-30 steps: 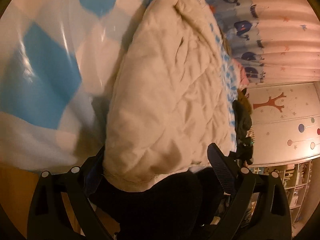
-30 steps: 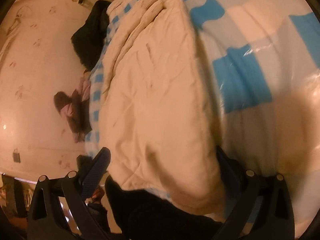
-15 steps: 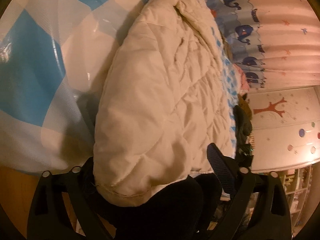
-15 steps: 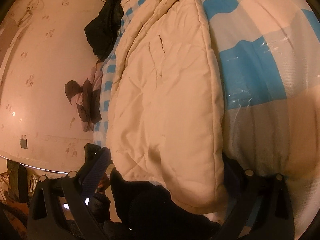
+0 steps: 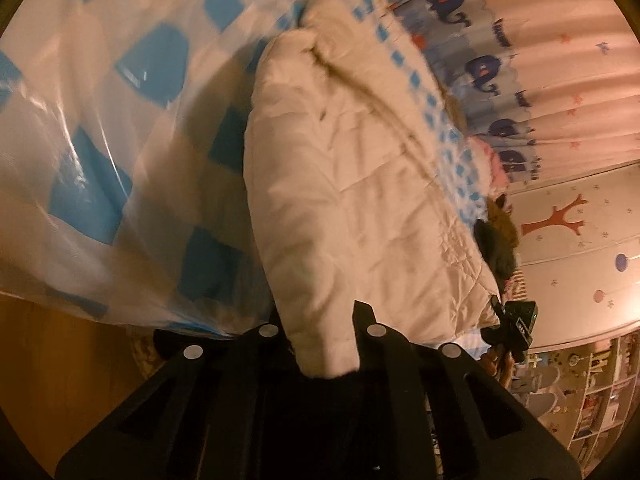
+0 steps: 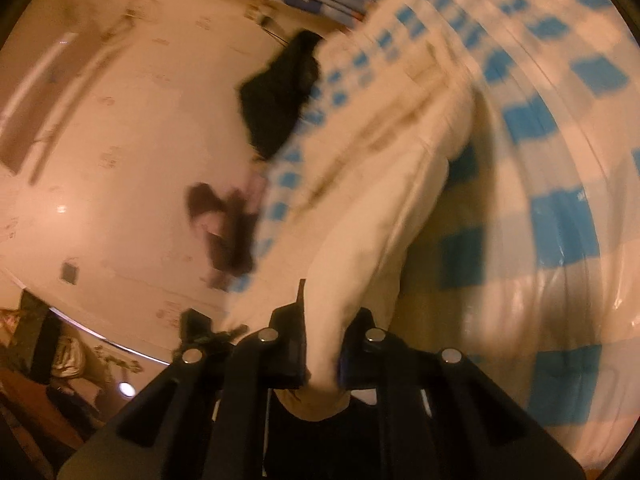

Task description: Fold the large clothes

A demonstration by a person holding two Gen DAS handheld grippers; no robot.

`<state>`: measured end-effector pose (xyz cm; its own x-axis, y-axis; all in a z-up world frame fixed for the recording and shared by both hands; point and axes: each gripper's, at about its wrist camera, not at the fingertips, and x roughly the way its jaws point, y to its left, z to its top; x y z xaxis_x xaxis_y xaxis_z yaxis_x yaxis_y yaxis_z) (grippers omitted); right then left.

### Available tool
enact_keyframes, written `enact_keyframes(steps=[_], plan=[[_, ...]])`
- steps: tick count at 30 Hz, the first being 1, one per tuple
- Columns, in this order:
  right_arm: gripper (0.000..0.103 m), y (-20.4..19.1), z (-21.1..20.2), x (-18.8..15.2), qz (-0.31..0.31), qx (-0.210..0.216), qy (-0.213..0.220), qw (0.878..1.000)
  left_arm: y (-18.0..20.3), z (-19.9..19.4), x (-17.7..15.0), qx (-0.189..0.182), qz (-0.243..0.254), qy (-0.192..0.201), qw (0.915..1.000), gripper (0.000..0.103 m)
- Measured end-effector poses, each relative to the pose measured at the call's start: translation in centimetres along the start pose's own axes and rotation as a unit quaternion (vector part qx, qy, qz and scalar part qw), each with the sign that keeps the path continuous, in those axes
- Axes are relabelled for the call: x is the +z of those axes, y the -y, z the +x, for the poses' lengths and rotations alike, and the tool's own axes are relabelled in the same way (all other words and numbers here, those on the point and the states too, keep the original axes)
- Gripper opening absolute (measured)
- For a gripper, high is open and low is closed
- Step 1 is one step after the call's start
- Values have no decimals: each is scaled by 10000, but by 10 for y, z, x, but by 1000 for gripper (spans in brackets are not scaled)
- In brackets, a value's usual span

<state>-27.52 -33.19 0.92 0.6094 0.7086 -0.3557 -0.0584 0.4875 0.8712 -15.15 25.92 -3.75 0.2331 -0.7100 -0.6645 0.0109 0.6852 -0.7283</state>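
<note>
Fold barely started, I judge: my left tongs (image 5: 324, 344) have just clamped down on the near hem of the cream quilted coat (image 5: 360, 200), and my right tongs (image 6: 320, 350) have just closed on the other near corner of that coat. Both pinch fabric, hem raised off the bed. The coat lies lengthwise across the bed, far end with collar still flat. Left to do: carry the hem over towards the collar, lay it, smooth it.

Coat: puffy, padded, stitched in diamonds, soft and bulky, will sag between the two grips. Under it a blue-and-white checked sheet (image 5: 120, 128) with a glossy plastic cover, slippery-looking. Right view blurred. Dark clothes (image 6: 280, 96) heaped at the bed's far edge.
</note>
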Motion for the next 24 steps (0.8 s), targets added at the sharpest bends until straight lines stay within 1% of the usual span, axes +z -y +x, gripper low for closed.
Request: enact_keyframes(steps=[2, 5, 7, 8, 9, 10, 11, 12, 13, 14, 15, 16, 17, 18, 19, 20, 21, 22, 23, 24], plan=[[12, -20, -20, -6, -156, 184, 111, 9996, 9, -21, -5, -144, 111, 46, 9998, 10], [12, -41, -48, -22, -341, 260, 168, 9989, 17, -52, -19, -415, 242, 45, 9988, 10], [12, -50, -71, -39, -429, 233, 174, 9987, 22, -69, -39, -507, 557, -165, 9970, 10], [12, -52, -80, -49, -449, 221, 116, 9987, 21, -76, -53, -462, 851, -404, 9945, 12], [12, -51, -87, -59, -471, 194, -45, 9987, 18, -78, -66, -302, 1086, -604, 9918, 15], [15, -48, -87, -76, -496, -5, -371, 9981, 14, -78, -80, -22, 1371, -847, 9869, 28], [24, -38, -89, -91, -431, -244, -707, 9963, 7, -79, -88, 239, 1485, -950, 9840, 44], [34, -27, -91, -101, -342, -442, -889, 9945, -11, -83, -94, 807, 1481, -966, 9809, 50], [53, -7, -98, -115, -134, -820, -970, 9918, -29, -88, -94, 1314, 1320, -887, 9785, 54], [58, 9, -108, -122, 82, -1256, -894, 9880, -56, -99, -88, 1795, 902, -735, 9769, 54], [58, 18, -116, -124, 208, -1501, -777, 9854, -71, -109, -83, 2047, 631, -549, 9752, 54], [58, 27, -129, -123, 336, -1702, -460, 9838, -81, -121, -76, 2402, 395, -220, 9697, 54], [58, 26, -135, -116, 295, -1779, -171, 9835, -82, -133, -69, 2700, 326, 143, 9622, 54], [58, 21, -136, -110, 184, -1879, -6, 9820, -69, -140, -61, 2817, 503, 505, 9569, 55], [64, 9, -131, -97, -43, -2052, 239, 9784, -54, -141, -55, 2798, 702, 744, 9546, 59], [76, -3, -121, -82, -238, -2102, 450, 9763, -35, -138, -49, 2756, 923, 984, 9518, 70], [81, -16, -109, -68, -404, -2120, 626, 9744, -6, -128, -40, 2722, 1258, 1308, 9450, 76], [87, -30, -90, -51, -648, -2214, 828, 9695, 14, -117, -34, 2718, 1503, 1513, 9384, 85], [89, -43, -69, -34, -918, -2323, 961, 9635, 36, -103, -28, 2719, 1795, 1708, 9299, 86], [90, -50, -51, -20, -1099, -2417, 1033, 9586, 66, -80, -18, 2737, 2158, 1876, 9183, 86]])
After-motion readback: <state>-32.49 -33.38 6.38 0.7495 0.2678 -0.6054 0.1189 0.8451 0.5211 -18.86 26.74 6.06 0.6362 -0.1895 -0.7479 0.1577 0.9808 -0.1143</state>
